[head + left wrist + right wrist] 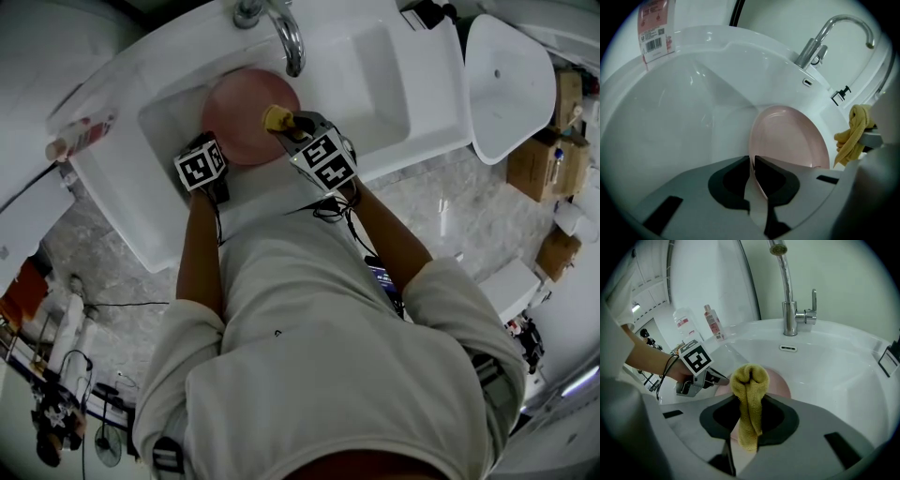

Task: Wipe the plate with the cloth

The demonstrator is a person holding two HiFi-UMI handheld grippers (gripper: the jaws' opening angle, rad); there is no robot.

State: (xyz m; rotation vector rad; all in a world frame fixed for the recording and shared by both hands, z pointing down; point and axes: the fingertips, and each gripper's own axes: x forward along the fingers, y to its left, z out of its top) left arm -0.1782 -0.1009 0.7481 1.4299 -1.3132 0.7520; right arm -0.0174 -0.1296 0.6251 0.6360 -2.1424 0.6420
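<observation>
A pink plate [246, 108] stands tilted in the white sink basin [375, 66]. My left gripper [214, 180] is shut on the plate's near rim; in the left gripper view the plate [787, 136] rises past the closed jaws [752, 164]. My right gripper [286, 124] is shut on a folded yellow cloth [275, 116], held just over the plate's right side. The cloth [750, 394] bunches above the jaws in the right gripper view, with the plate [780, 383] behind it and my left gripper [701, 378] at the left. From the left gripper view the cloth [853, 131] hangs at the right.
A chrome tap [281, 28] arches over the basin's far side. A bottle with a red label [80, 136] lies on the sink's left ledge; two bottles [712, 322] show there in the right gripper view. A white tub [506, 84] and cardboard boxes [548, 159] stand at the right.
</observation>
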